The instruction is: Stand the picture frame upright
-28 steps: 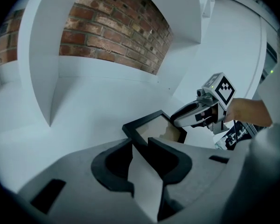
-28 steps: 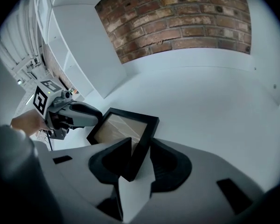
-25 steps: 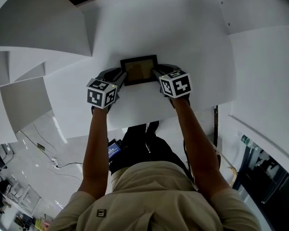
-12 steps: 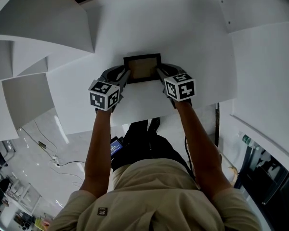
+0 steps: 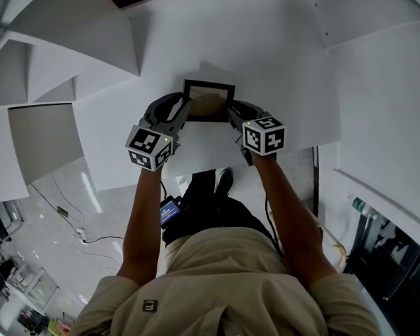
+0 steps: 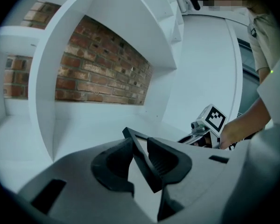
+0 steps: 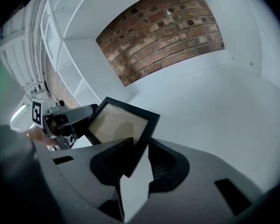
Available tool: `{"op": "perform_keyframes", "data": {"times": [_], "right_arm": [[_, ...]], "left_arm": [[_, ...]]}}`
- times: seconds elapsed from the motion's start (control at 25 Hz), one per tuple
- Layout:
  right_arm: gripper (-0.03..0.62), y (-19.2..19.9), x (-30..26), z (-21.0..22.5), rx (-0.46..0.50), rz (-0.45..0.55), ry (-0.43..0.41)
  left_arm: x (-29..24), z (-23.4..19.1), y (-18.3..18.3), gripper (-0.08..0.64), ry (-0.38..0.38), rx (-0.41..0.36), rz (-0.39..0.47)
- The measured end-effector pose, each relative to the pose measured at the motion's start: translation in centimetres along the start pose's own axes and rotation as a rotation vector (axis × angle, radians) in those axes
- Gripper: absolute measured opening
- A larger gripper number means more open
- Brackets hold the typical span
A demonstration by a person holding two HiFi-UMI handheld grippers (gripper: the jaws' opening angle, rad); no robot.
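The left edge of the black picture frame (image 5: 208, 101) is being pinched by the left tongs (image 6: 141, 155). Its right edge is being pressed between the right tongs (image 7: 140, 146), whose jaws are opening. The frame is being held tilted over the middle of the white tabletop (image 5: 266, 54), facing away from a brick wall (image 7: 163, 29). Black-and-white square patterns are being displayed on the marker cubes (image 5: 264, 134).

Indoor studio or lab space, fitted out like a display set

White flat-panel shelf compartments (image 5: 84, 40) fill the upper left of the head view beside a bare white tabletop (image 5: 280, 54). A red brick wall (image 7: 168, 27) backs them at the top of the right gripper view. At lower left of the head view, a glossy pale floor (image 5: 56, 215) carries loose black cables (image 5: 101, 240).
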State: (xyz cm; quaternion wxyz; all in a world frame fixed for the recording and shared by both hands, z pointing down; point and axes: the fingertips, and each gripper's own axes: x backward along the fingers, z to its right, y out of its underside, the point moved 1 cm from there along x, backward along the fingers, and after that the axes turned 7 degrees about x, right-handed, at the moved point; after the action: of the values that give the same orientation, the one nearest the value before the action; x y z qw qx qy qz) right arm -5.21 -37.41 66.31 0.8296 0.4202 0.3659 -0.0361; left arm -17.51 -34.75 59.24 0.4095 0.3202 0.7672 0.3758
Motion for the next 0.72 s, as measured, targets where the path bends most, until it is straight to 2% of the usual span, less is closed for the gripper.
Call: {"op": "perform_keyframes", "data": {"times": [0.28,0.48,0.72], "right_arm": [[0.106,1.7,1.1,-1.3,-0.108,0.025,-0.079],[0.107,3.1,0.5,-1.7,-0.181,0.002,-0.123],[0.107,4.8,-0.2,-1.8,-0.186,-0.051,-0.139]], "left_arm": [[0.8,3.3,-2.0,0.084,0.071,-0.096,0.052],[0.4,4.9,-2.1,0.085,0.099,-0.169,0.025],[-0.4,6.4,-1.6,0.084,0.124,-0.246,-0.019]]}}
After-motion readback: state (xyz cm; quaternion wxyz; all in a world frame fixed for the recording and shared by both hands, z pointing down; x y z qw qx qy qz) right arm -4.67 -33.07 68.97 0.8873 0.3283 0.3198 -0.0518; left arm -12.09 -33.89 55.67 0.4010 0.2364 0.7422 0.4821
